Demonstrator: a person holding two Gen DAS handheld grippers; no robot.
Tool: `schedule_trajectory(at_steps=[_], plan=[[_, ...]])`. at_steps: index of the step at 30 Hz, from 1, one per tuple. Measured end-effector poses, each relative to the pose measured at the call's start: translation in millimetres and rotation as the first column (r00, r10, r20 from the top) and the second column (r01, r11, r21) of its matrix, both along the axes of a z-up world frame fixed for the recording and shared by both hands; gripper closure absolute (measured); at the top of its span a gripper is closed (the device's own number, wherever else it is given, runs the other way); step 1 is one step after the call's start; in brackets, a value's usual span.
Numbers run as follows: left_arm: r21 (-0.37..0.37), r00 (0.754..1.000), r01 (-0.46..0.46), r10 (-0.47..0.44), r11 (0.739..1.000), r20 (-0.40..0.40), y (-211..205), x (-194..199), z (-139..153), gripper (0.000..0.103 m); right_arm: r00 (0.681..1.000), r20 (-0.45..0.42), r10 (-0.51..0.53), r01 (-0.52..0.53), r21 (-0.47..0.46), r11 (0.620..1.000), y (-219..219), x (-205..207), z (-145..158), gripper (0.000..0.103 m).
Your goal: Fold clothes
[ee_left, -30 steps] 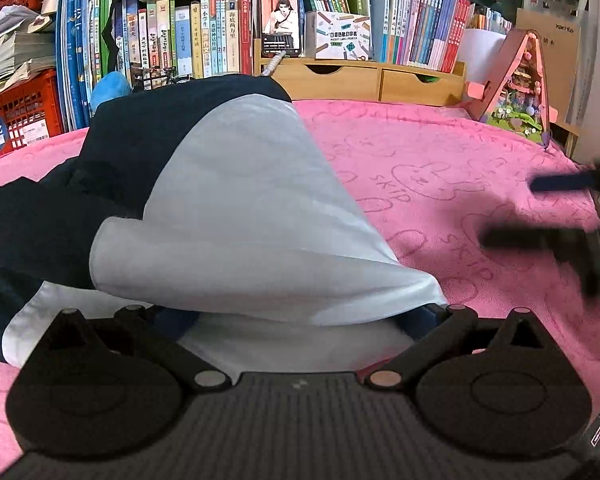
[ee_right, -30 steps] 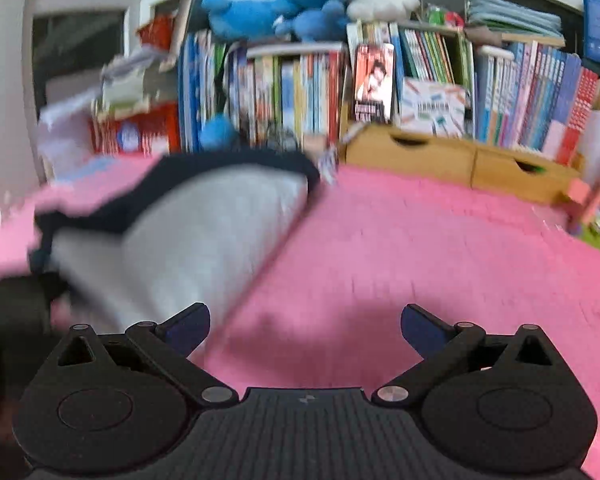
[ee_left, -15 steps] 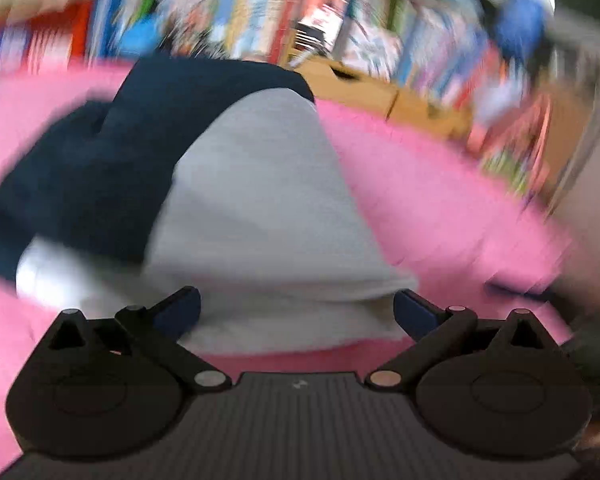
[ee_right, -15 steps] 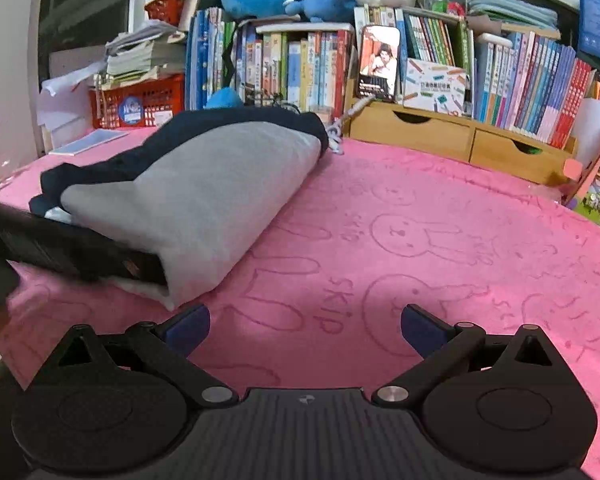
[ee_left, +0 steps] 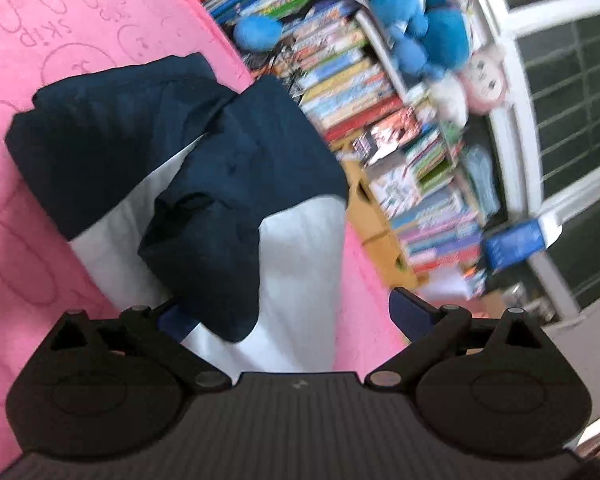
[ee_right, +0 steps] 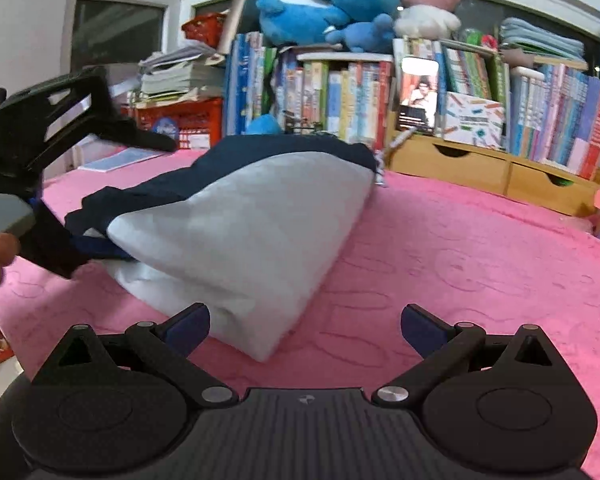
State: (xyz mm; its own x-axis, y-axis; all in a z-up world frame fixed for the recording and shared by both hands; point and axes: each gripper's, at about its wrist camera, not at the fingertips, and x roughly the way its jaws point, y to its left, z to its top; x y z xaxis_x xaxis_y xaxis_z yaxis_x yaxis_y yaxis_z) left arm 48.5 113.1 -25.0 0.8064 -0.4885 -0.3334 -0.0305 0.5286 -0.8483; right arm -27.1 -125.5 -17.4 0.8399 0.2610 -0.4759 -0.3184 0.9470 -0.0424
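Lettering "SKIP" shows pressed into the pink blanket among rabbit outlines. Folded navy-and-white garment lies on that blanket, left of centre. My left gripper is rolled sideways over it, fingers apart, empty; my right gripper is low, fingers apart, empty. Behind: bookshelf, wooden drawers, blue plush toys, red basket.

Folded garment on the blanket.
Books and wooden drawers stand behind it; plush toys sit on top.
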Motion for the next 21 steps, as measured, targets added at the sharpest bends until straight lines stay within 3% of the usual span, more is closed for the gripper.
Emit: schedule_trajectory(at_steps=[3,5,7,9,13,15,18,21], plan=[[0.060,1.000,-0.020,0.021,0.998,-0.011,-8.2,9.9,-0.9,0.006,1.000,-0.001,-0.029,0.029,-0.035,0.999,14.8,8.3,-3.6,0.000],[0.127,0.999,-0.047,0.049,0.991,-0.013,-15.1,15.2,3.7,0.028,0.999,-0.004,-0.045,0.045,-0.033,0.998,21.1,13.7,-5.6,0.000],[0.204,0.997,-0.079,0.080,0.976,0.002,-17.9,15.9,11.5,0.073,0.998,-0.011,-0.069,0.069,-0.030,0.997,24.4,17.1,-6.9,0.000],[0.250,0.994,-0.110,0.103,0.962,0.040,-14.2,12.5,20.8,0.088,0.996,-0.013,-0.092,0.092,-0.032,0.995,25.0,18.1,-7.5,0.000],[0.297,0.979,-0.177,0.138,0.939,0.147,2.6,-0.2,41.4,0.092,0.994,-0.023,-0.108,0.107,-0.022,0.994,24.2,17.9,-8.1,0.000],[0.336,0.962,-0.251,0.194,0.908,0.193,13.9,-8.8,49.2,0.092,0.994,-0.028,-0.103,0.102,-0.027,0.994,25.1,18.4,-8.4,0.000],[0.372,0.949,-0.311,0.261,0.874,0.179,37.1,-20.3,42.8,0.091,0.996,-0.012,-0.090,0.089,-0.062,0.994,30.9,16.4,-8.9,0.000],[0.384,0.953,-0.301,0.272,0.873,0.131,48.9,-26.3,27.8,0.088,0.996,0.010,-0.085,0.086,-0.107,0.991,37.7,13.8,-9.5,0.000]])
